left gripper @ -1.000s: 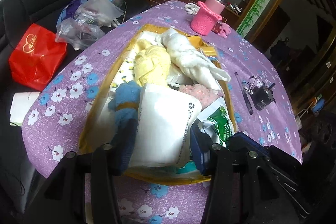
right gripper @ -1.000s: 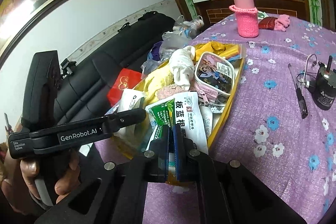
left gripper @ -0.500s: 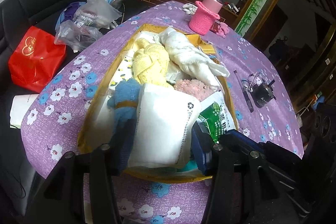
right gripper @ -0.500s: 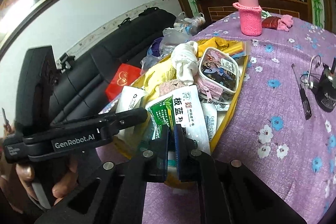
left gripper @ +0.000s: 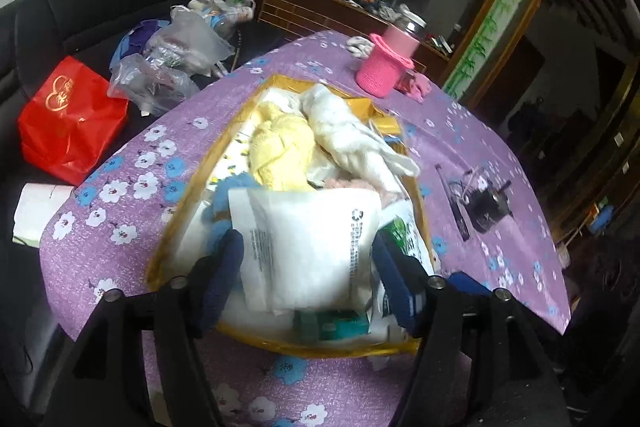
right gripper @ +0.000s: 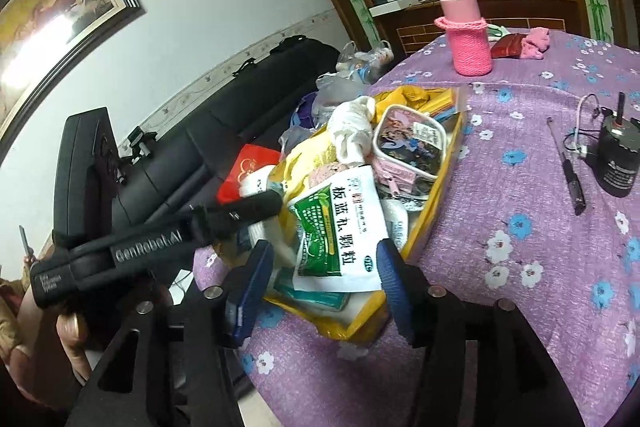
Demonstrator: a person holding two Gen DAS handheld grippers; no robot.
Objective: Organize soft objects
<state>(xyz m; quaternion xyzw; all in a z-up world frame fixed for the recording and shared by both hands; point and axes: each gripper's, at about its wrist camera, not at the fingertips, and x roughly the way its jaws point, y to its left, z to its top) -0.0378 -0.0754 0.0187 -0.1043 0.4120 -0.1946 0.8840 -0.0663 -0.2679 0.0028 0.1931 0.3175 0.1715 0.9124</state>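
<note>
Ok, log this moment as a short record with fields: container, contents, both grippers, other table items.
container: yellow tray on purple floral tablecloth
contents: yellow cloth, white cloth, white packet, green-and-white sachet, pink pouch
left hand-held gripper: open, fingers either side of the white packet
right hand-held gripper: open, over the tray's near end
other items: pink knit-sleeved bottle, black motor

Beside the pink knitted bottle (right gripper: 468, 39) (far edge of the surface (right gripper: 520, 267)): red pouch (right gripper: 508, 45). Nearer: black motor (right gripper: 616, 163), pen (right gripper: 570, 173). Off left: red bag (left gripper: 68, 119).
</note>
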